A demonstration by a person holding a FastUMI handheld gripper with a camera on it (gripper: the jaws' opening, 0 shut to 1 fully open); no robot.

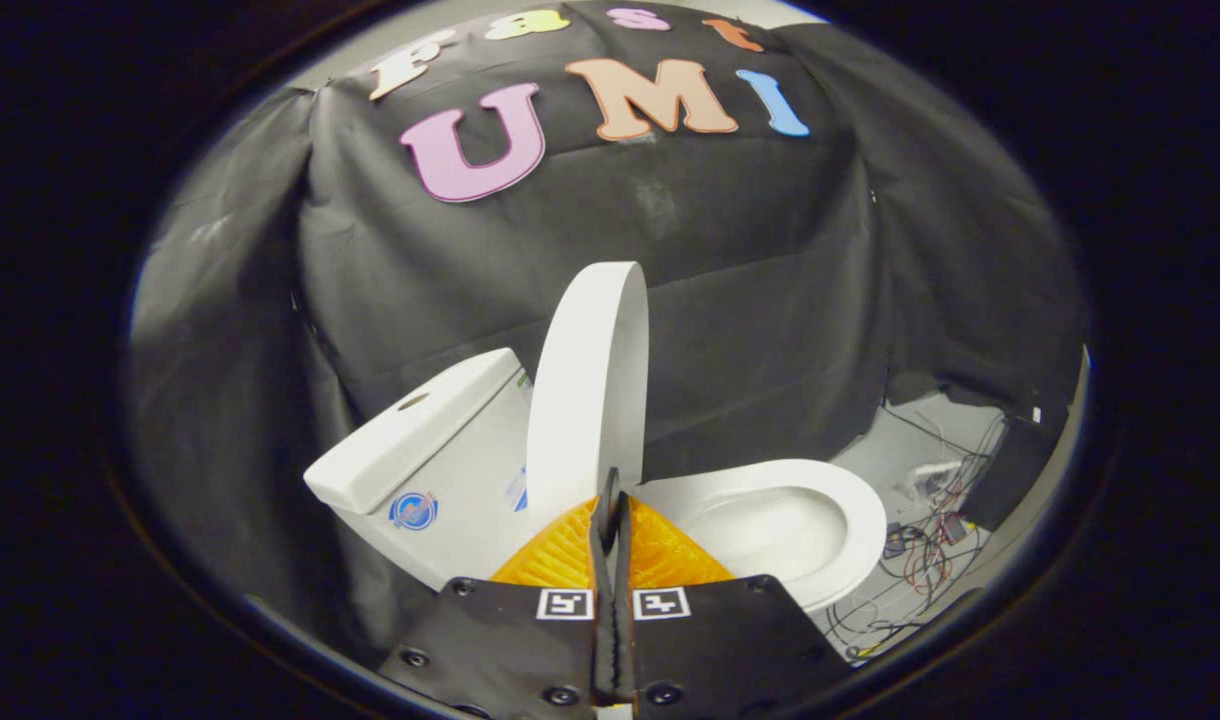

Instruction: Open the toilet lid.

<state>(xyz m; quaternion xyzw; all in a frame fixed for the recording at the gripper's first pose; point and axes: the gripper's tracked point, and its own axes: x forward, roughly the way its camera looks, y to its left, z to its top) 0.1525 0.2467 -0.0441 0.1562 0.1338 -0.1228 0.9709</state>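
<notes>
toilet lid (590, 385) raised upright | gripper (610, 500) closed, empty, just before lid

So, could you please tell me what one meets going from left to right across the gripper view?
Toilet tank → raised toilet lid, with the gripper just before it, jaws closed together on nothing → open toilet seat and bowl → tangle of cables on the floor.

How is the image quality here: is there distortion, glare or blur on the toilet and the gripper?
Gripper view: strong fisheye bending curves the booth wall and the raised toilet lid; the lid, the tank and the seat are sharp and evenly lit, without harsh glare; the gripper, fingers together, looks slightly soft; cables on the floor are small.
</notes>
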